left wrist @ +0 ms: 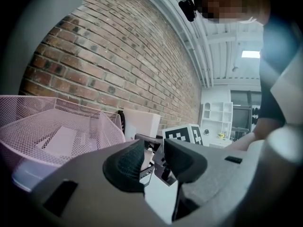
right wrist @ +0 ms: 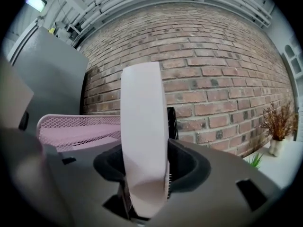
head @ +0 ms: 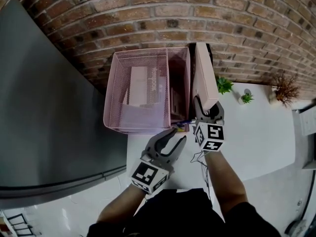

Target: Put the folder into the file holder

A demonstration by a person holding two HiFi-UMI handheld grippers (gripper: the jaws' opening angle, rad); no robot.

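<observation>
The pale pink folder stands upright on edge, right of a pink mesh basket. A black file holder shows as a thin dark strip beside and behind the folder. My right gripper is at the folder's near edge. In the right gripper view the folder fills the space between the jaws of that gripper, with a thin gap on the right side, so it is open. My left gripper hovers open and empty near the basket's front corner, seen also in its own view.
The basket holds white papers. Three small potted plants stand along the brick wall at the right on the white table. A large grey panel fills the left.
</observation>
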